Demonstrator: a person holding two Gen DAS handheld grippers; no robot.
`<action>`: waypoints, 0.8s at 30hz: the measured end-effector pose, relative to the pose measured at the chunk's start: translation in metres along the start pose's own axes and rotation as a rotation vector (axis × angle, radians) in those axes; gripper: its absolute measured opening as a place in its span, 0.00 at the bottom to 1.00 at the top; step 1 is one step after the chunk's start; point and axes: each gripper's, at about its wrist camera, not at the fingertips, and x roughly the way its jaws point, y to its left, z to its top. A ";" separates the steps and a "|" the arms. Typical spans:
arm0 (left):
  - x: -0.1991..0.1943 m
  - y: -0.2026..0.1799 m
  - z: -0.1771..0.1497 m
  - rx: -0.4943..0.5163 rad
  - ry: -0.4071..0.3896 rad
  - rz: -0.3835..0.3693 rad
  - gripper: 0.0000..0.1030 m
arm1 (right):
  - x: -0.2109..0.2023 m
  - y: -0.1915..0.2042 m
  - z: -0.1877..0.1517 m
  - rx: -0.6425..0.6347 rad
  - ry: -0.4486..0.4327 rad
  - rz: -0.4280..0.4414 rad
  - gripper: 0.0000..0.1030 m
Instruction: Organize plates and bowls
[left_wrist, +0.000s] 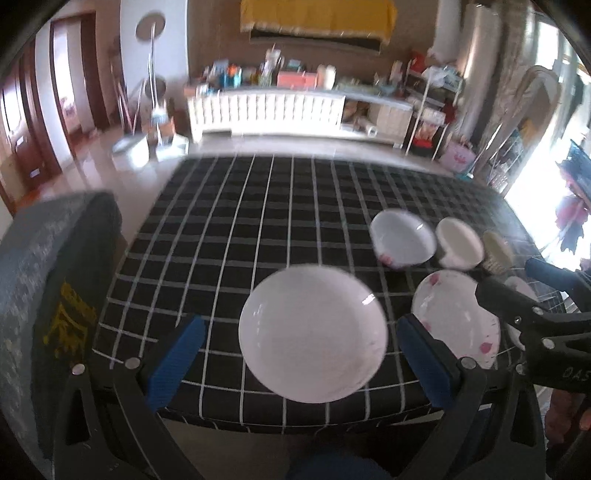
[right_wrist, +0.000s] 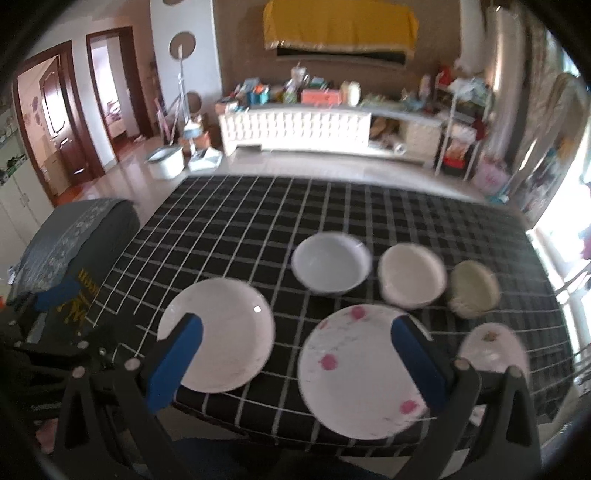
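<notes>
Now both hand-held grippers, left (left_wrist: 301, 354) and right (right_wrist: 295, 354), level, spread above plates.

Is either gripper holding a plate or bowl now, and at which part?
Nothing is held. The left gripper and the right gripper are both open above the plates.

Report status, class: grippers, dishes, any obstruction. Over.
Left gripper open, empty, framing plain white plate. Right gripper open, empty, over pink-flowered plate. Three bowls behind, unstacked. Nothing in the way.
</notes>
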 end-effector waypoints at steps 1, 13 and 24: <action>0.012 0.005 -0.001 -0.009 0.023 0.004 1.00 | 0.012 0.003 0.001 -0.005 0.020 0.006 1.00; 0.120 0.052 -0.019 -0.082 0.255 0.036 0.74 | 0.134 0.029 -0.007 -0.064 0.232 0.044 0.84; 0.150 0.062 -0.036 -0.141 0.348 -0.001 0.23 | 0.190 0.028 -0.030 -0.051 0.402 0.068 0.41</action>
